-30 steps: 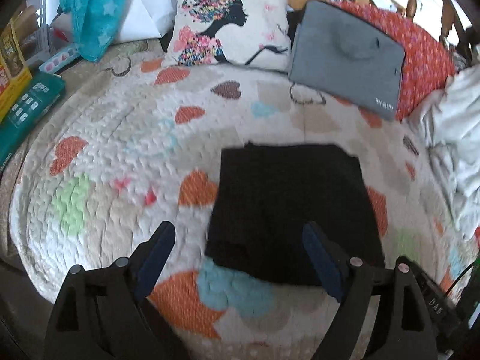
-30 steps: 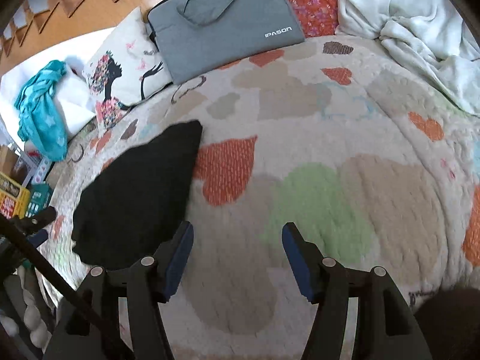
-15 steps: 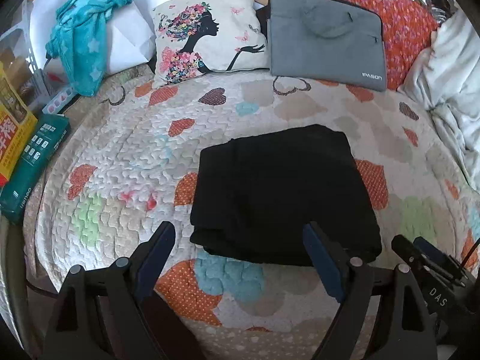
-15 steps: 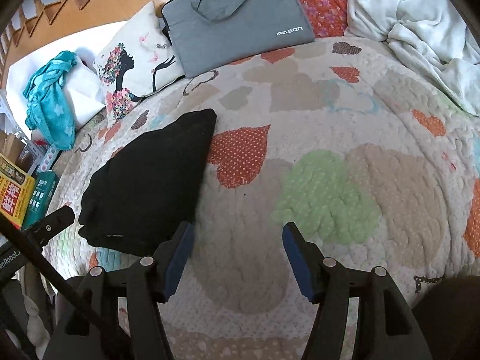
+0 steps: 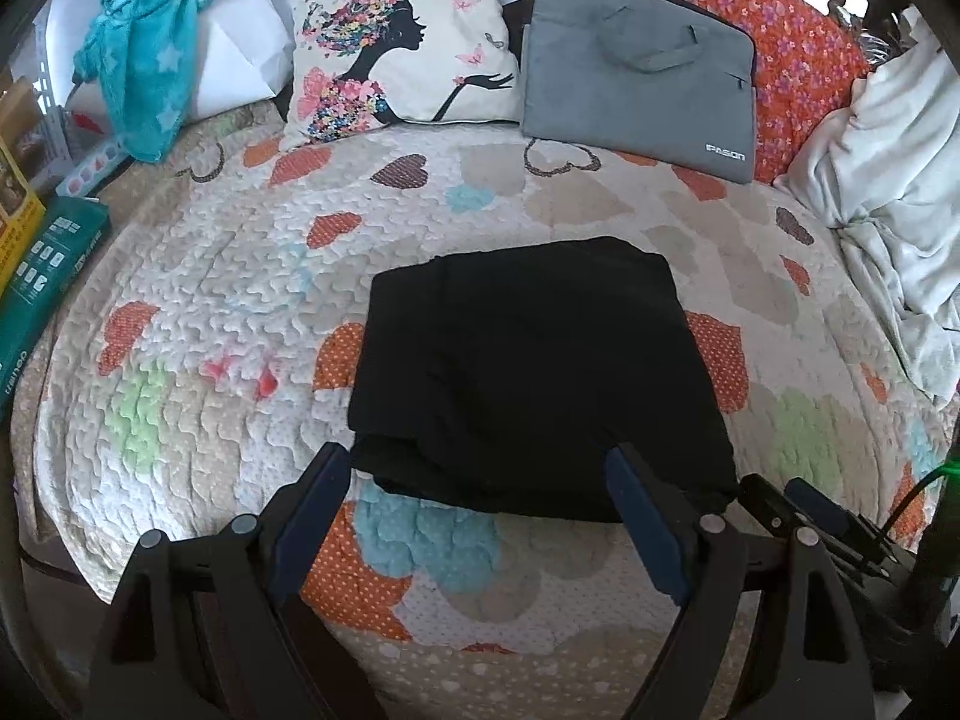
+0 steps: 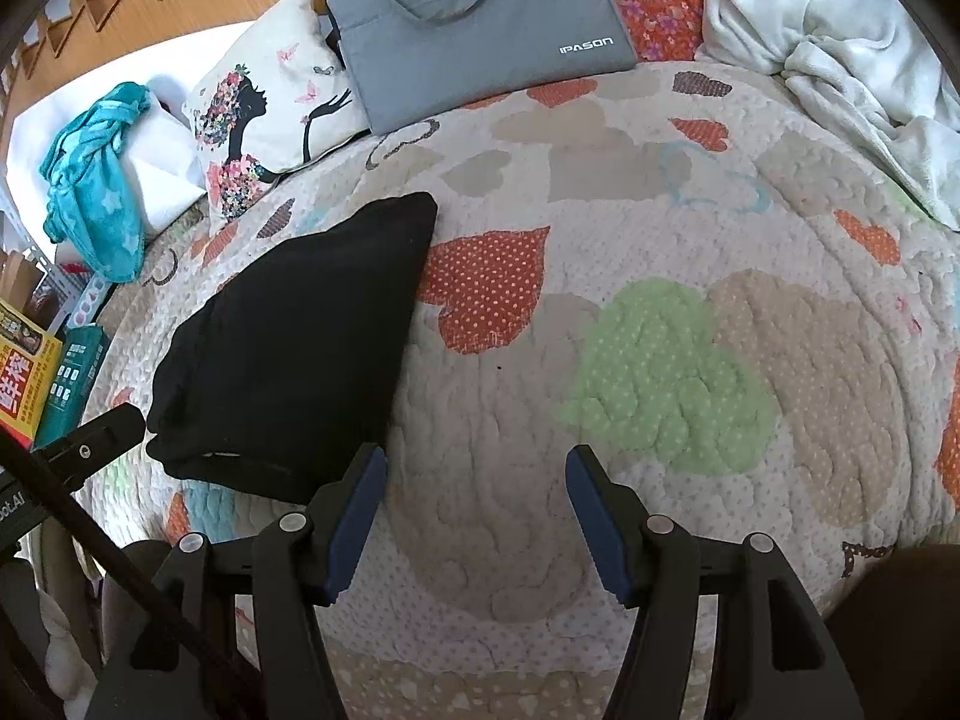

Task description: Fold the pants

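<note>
Left wrist view: your left gripper [image 5: 474, 474] hangs with fingers wide apart and empty, above the near edge of the black pants [image 5: 534, 372], which lie as a compact layered rectangle mid-quilt [image 5: 240, 312]. Change noted: over the last second this view has swung and levelled, the pants sliding from right of centre to squarely ahead, while the garment itself has kept its shape and place. Reading: the folding looks finished or one tidy-up short, and you are backing off to inspect. Right wrist view: your right gripper [image 6: 471, 480] is likewise spread, holding nothing, over bare quilt with the pants [image 6: 294, 348] to its left. Surroundings, far side: printed cushion [image 5: 402, 48], grey laptop bag [image 5: 642, 66], red floral pillow [image 5: 804, 54]. Far left: teal towel [image 5: 150, 60] and boxes [image 5: 54, 258]. Right: rumpled white blanket [image 5: 894, 192]. Obstructions: none near the pants; only the right rig crowds the lower right corner.
</note>
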`<state>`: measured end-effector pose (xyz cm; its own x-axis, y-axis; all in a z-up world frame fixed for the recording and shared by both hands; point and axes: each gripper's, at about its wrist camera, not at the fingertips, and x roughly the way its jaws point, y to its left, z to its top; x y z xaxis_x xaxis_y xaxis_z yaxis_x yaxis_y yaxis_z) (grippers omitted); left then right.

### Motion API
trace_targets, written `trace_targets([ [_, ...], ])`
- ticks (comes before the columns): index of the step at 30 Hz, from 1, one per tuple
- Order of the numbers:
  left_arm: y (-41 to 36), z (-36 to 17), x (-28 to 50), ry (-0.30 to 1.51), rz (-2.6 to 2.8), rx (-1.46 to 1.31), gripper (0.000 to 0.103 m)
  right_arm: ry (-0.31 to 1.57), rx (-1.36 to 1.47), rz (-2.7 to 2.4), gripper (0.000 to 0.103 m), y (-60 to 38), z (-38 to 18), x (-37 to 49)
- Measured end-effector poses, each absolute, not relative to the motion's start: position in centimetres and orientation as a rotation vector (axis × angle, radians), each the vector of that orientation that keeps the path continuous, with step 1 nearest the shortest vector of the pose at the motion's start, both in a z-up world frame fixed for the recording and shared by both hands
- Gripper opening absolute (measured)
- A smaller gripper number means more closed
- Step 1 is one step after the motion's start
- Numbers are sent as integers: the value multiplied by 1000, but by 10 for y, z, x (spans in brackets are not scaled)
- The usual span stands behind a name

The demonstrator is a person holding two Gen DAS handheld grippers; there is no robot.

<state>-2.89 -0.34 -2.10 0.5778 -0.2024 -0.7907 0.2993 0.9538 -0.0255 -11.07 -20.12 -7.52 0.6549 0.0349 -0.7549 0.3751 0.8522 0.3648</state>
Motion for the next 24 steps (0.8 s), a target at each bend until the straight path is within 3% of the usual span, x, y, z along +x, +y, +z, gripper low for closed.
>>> trace_targets([
  [24,-3,-26,-29,930,-337,88,86,865,516,-213,69,-199,-81,-110],
])
